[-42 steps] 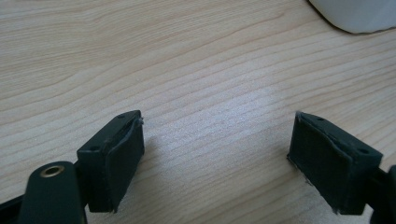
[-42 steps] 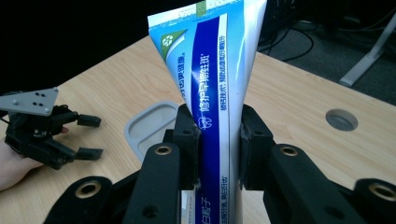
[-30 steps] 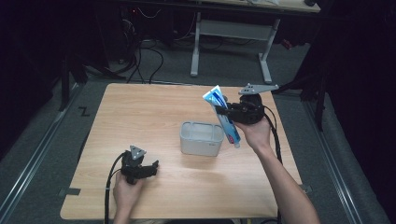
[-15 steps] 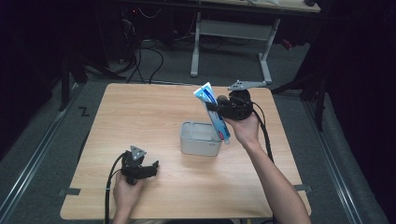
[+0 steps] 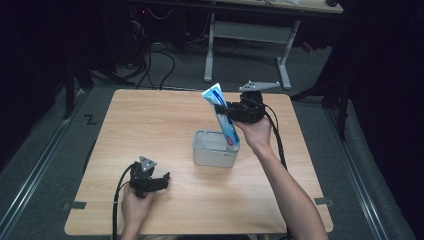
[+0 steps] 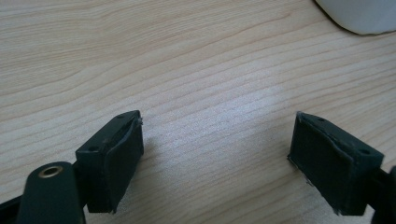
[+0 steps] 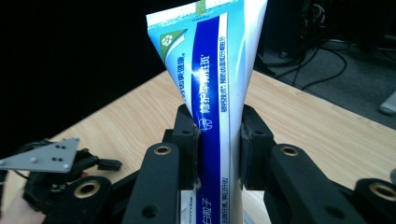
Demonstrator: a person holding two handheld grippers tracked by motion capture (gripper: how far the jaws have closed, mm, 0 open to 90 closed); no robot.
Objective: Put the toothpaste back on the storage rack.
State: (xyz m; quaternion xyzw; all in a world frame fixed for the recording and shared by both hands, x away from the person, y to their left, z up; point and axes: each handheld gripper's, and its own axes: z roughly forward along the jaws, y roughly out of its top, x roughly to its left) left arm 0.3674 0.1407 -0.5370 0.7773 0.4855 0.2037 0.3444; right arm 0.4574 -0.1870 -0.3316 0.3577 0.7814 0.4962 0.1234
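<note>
A blue and white toothpaste tube hangs nearly upright, crimped end up, with my right gripper shut on its middle. Its lower end reaches down into a small grey-white box at the table's middle. In the right gripper view the tube is pinched between the two black pads. My left gripper rests near the table's front left, held by a hand, jaws open over bare wood. The left gripper view has its pads wide apart with nothing between them.
The wooden table has bare surface to the left and front. A white rim of the box shows at the top right of the left gripper view. Behind the table stand a grey desk frame and cables on the floor.
My right gripper has carried the tube leftward, from beside the box's right side to over the box, and the tube now stands more upright. The left gripper has stayed put.
</note>
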